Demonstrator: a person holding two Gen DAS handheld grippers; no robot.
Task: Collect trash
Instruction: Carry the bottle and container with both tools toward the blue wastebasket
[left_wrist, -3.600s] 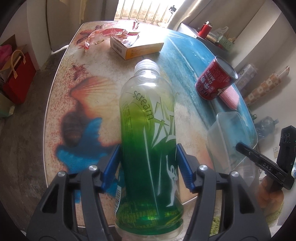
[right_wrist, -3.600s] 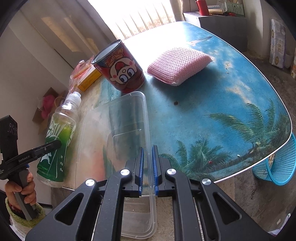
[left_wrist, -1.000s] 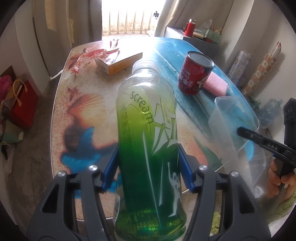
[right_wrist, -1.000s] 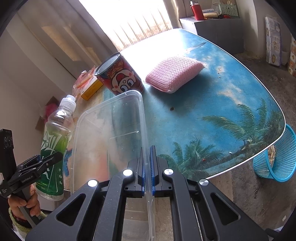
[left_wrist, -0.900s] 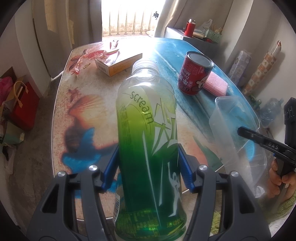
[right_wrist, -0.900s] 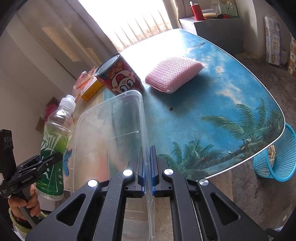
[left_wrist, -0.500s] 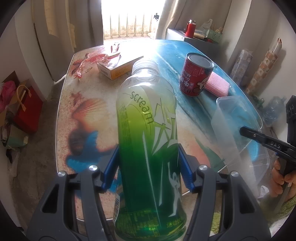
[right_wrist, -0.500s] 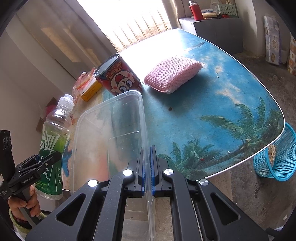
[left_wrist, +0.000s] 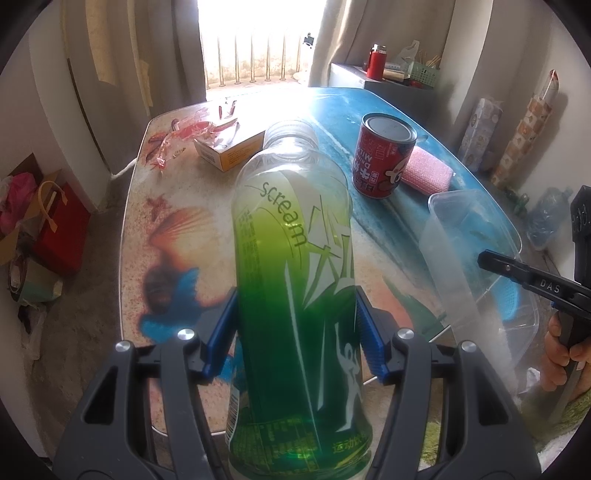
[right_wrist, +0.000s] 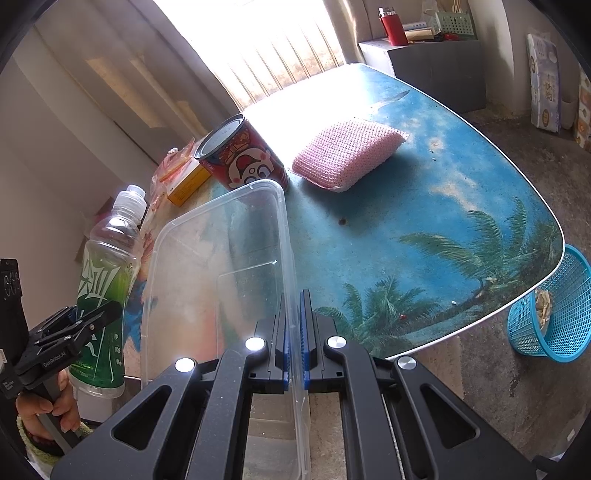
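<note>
Bottle (left_wrist: 295, 280), green and capless, is clamped between the blue pads of the left gripper (left_wrist: 295, 332) and held upright near the table (right_wrist: 424, 221) edge. Box (right_wrist: 218, 280), clear plastic, is pinched by its wall in the nearly closed right gripper (right_wrist: 294, 332). On the table are seen a can (right_wrist: 243, 155), a sponge (right_wrist: 347, 151) and a carton (left_wrist: 229, 151). Basket (right_wrist: 554, 306) is on the floor.
</note>
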